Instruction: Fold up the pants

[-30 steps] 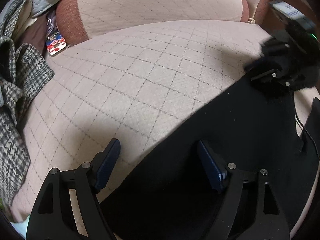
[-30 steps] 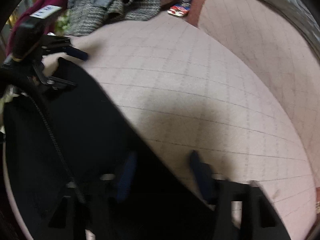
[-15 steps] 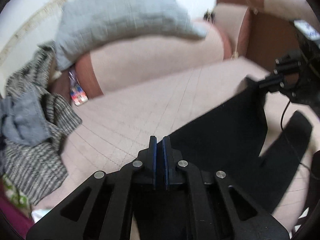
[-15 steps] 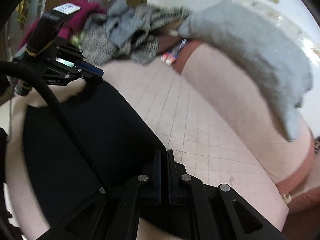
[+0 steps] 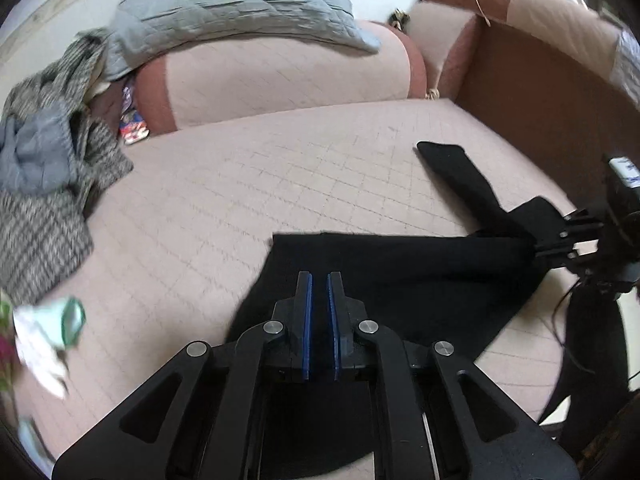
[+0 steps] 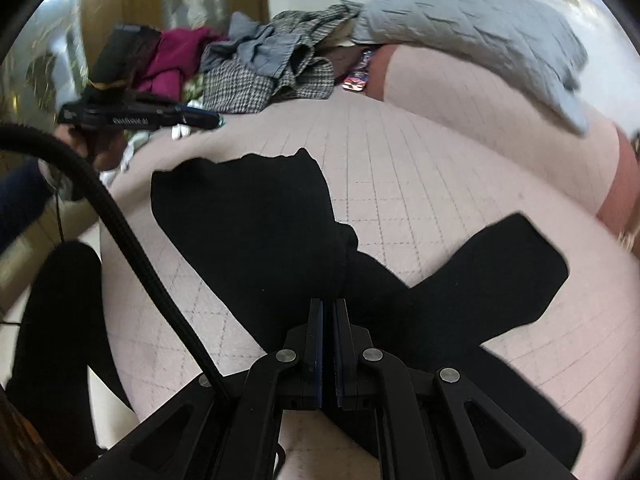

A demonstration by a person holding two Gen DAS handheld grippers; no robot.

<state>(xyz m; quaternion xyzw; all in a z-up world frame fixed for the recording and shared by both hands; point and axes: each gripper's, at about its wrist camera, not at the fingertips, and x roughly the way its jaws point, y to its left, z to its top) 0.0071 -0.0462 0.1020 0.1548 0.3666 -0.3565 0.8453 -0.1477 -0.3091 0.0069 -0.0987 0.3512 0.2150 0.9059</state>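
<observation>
Black pants (image 6: 256, 232) spread on pink quilted sofa seat (image 5: 248, 200), partly lifted & bunched at middle. R gripper (image 6: 329, 308) clenched on bunched pants fabric, blue pads nearly touching, cloth pinched between. One leg (image 6: 516, 272) splayed out to right in R view, flat on seat; wider part running off toward upper left. L gripper (image 5: 319, 284) pads close together w/ thin gap showing; sits over pants edge, but can't tell if any cloth is caught. In R view, L gripper (image 6: 200, 119) seen from side, up above far pants edge, apart from cloth there. In L view, R gripper (image 5: 560, 240) at right, touching dark fabric. Black cable (image 6: 132, 240) crossing left of R view. Grey pillow (image 5: 232, 4) lying on backrest. Checked & grey clothes pile (image 5: 44, 184) at left end of seat, magenta garment (image 6: 168, 60) behind it. Small colourful packet (image 5: 134, 130) wedged by backrest.
</observation>
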